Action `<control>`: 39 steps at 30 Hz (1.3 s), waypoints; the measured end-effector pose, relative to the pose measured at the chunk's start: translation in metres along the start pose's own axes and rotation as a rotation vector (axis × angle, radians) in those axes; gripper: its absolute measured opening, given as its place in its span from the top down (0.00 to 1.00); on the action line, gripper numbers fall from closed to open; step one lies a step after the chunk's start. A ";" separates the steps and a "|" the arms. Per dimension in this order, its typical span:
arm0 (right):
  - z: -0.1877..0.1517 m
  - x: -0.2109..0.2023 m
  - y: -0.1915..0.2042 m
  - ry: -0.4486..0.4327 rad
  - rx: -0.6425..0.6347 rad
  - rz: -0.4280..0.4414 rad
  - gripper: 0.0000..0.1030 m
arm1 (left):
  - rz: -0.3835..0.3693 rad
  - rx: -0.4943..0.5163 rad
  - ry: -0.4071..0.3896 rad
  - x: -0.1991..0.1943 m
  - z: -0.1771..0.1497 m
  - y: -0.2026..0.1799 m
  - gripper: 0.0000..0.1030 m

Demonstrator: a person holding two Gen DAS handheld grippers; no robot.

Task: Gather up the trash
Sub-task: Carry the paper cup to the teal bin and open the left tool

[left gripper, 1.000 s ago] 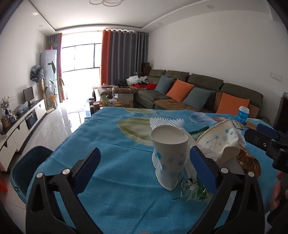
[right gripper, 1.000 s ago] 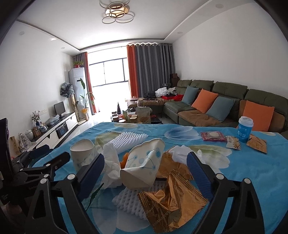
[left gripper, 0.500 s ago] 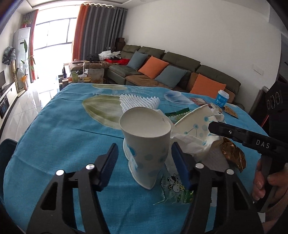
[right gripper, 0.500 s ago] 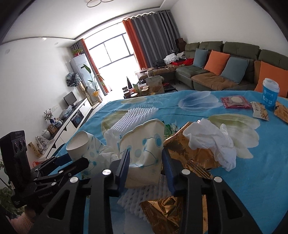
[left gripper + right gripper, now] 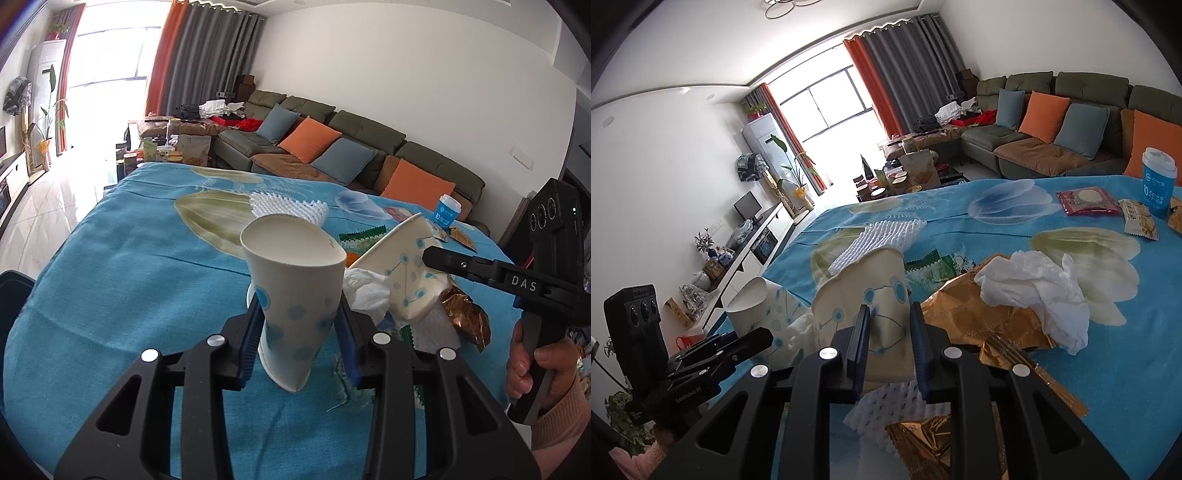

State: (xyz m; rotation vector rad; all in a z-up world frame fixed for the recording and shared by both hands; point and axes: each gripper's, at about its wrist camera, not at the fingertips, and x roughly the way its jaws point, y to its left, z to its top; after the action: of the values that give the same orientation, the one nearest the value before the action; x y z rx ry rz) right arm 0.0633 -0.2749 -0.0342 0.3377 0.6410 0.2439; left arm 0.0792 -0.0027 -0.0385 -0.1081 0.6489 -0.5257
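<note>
Now the pickup step: on the blue-clothed worktop (image 5: 129, 280), each claw has closed on a cup. The left claw (image 5: 297, 328) pinches the dotted paper cup (image 5: 295, 295), dented at its rim; at 2 o'clock, the right claw (image 5: 888, 343) squeezes the crushed cup (image 5: 864, 306). Next, probably lift both clear of the tissue (image 5: 1034, 291) and gold wrappers (image 5: 979, 321).

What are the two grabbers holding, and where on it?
The left gripper squeezes the dotted paper cup around its lower sides. The right gripper pinches the crushed paper cup near its base.
</note>
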 end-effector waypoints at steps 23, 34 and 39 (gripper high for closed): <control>0.028 0.068 0.167 0.090 -0.217 0.340 0.81 | 0.305 -0.168 -0.146 -0.122 -0.003 0.116 0.64; 0.010 0.166 0.278 0.272 -0.252 0.456 0.81 | 0.440 -0.315 -0.098 -0.146 -0.029 0.201 0.64; 0.000 0.205 0.293 0.351 -0.237 0.438 0.81 | 0.463 -0.380 -0.063 -0.142 -0.039 0.235 0.64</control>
State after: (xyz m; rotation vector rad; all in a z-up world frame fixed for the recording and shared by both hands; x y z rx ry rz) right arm 0.1880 0.0610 -0.0341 0.2038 0.8705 0.8043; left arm 0.0621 0.2738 -0.0517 -0.3216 0.6802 0.0515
